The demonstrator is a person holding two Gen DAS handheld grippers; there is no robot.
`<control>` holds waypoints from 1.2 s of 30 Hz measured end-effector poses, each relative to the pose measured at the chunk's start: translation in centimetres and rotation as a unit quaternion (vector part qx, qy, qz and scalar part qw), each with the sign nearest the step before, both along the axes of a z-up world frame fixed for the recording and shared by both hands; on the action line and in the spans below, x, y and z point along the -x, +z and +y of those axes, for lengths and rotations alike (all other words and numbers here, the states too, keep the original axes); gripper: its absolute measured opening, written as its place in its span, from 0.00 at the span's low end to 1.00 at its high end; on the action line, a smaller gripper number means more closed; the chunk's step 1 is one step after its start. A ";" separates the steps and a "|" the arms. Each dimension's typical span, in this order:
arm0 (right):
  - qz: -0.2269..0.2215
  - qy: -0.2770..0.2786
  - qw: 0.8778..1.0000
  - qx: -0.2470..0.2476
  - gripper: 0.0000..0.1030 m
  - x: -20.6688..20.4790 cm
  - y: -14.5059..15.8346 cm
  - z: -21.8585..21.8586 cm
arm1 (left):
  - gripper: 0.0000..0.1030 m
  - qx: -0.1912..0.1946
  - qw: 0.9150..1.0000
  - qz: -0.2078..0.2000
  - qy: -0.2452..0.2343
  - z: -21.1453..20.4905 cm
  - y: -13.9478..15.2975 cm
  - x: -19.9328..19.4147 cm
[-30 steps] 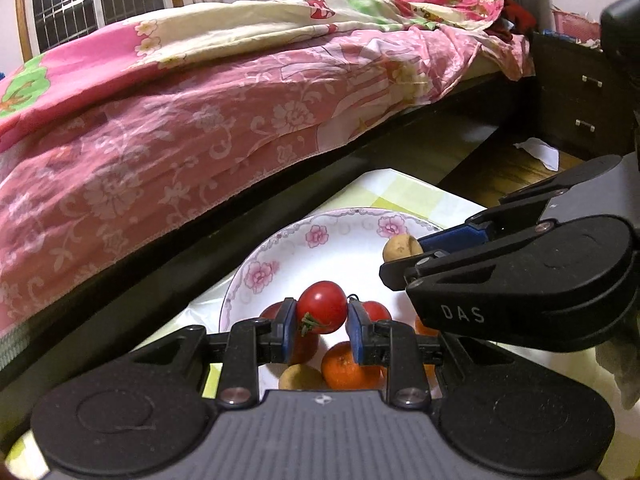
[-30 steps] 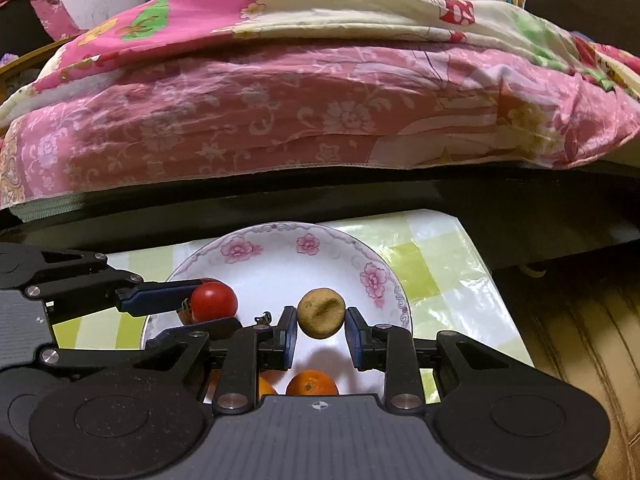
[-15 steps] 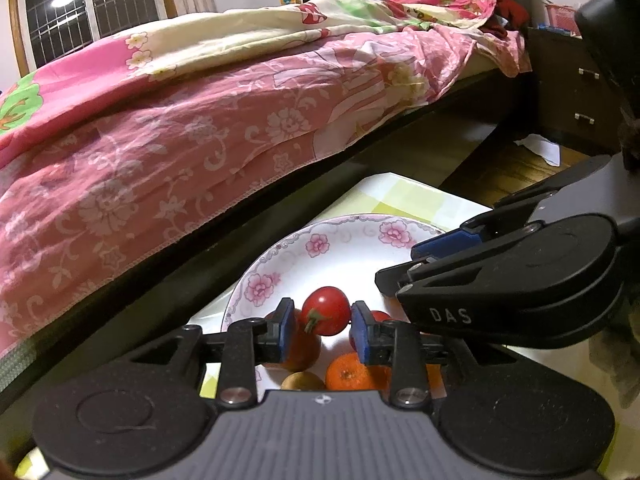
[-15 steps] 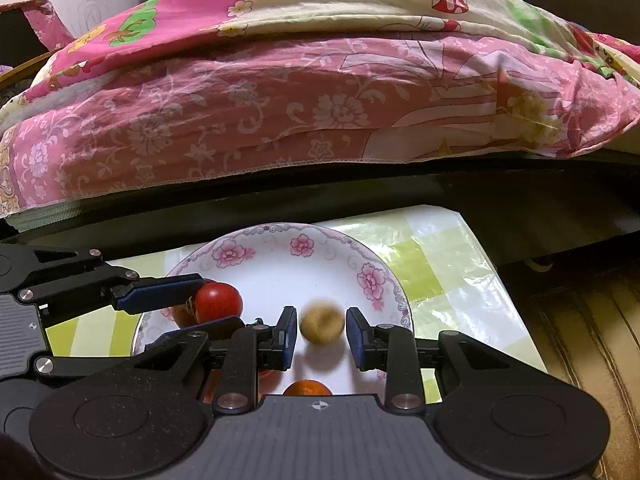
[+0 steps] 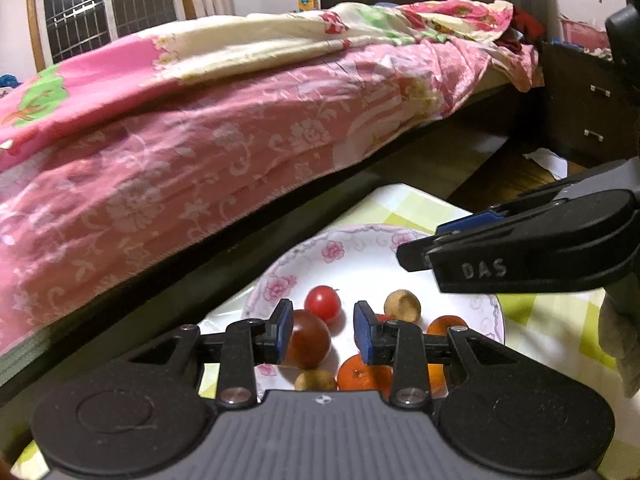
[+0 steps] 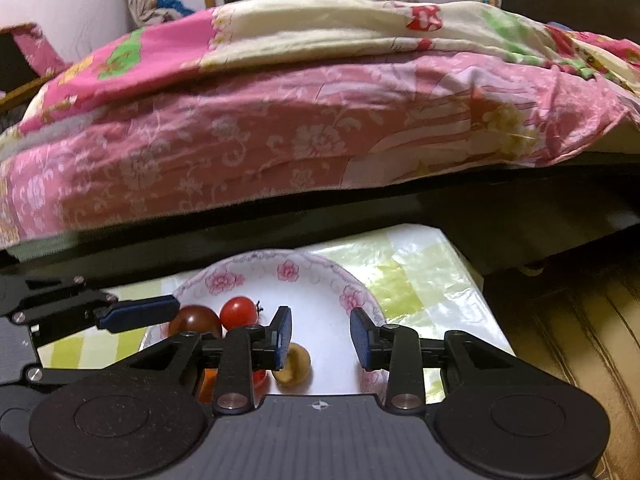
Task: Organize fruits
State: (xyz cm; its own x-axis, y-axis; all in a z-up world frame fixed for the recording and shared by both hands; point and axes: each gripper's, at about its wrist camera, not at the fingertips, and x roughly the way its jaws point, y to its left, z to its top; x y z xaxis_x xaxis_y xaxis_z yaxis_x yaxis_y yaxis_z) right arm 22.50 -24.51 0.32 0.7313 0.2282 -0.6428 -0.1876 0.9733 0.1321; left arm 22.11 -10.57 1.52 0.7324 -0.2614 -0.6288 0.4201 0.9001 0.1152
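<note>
A white plate with pink flowers [image 5: 360, 248] [image 6: 320, 280] holds several fruits. A small red tomato [image 5: 323, 303] [image 6: 239, 313], a darker red tomato [image 5: 308, 344] [image 6: 195, 322], a brown round fruit [image 5: 402, 305] [image 6: 294, 364], oranges [image 5: 362, 372] and a small yellowish fruit [image 5: 314, 380] lie in it. My left gripper [image 5: 322, 336] is open and empty above the plate's near side. My right gripper [image 6: 320, 338] is open and empty above the plate; it also shows in the left wrist view [image 5: 520, 248].
The plate sits on a low table with a yellow-green checked cloth [image 6: 420, 280]. A bed with a pink floral quilt [image 5: 200, 140] [image 6: 280, 120] runs close behind the table. A dark nightstand [image 5: 588, 120] stands at the right, with wooden floor [image 6: 580, 320] beside the table.
Both grippers opened. The left let go of the small red tomato and the right let go of the brown fruit; both fruits now lie in the plate. Both grippers rose a little.
</note>
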 end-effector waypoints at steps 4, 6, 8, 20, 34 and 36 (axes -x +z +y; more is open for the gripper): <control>-0.005 -0.013 1.000 -0.013 0.29 0.6 1.2 -0.5 | 0.41 0.013 1.000 -0.002 0.011 0.5 1.3 0.8; -0.009 -0.016 1.000 -0.014 0.29 1.0 1.7 -0.5 | 0.42 0.019 1.000 -0.001 0.015 0.7 1.8 1.2; -0.009 -0.016 1.000 -0.012 0.29 1.7 2.2 -0.4 | 0.44 0.023 1.000 0.003 0.020 0.9 2.1 1.8; 0.010 -0.032 0.999 -0.005 0.30 7.3 4.0 0.1 | 0.58 0.043 0.998 0.007 0.050 2.2 3.9 6.0; 0.035 -0.043 0.998 -0.018 0.30 12.5 3.3 0.9 | 0.72 0.051 0.995 0.026 0.080 3.1 3.0 10.0; 0.039 -0.043 0.998 -0.018 0.31 13.3 3.0 1.0 | 0.74 0.048 0.995 0.027 0.082 3.1 2.9 10.6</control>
State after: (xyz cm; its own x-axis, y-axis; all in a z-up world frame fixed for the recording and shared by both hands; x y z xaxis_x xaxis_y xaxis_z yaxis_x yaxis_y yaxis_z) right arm 9.24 -23.50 3.32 0.6970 0.1913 -0.6911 -0.0917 0.9796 0.1787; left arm 11.47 -7.46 4.40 0.7359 -0.2031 -0.6460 0.2707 0.9626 0.0057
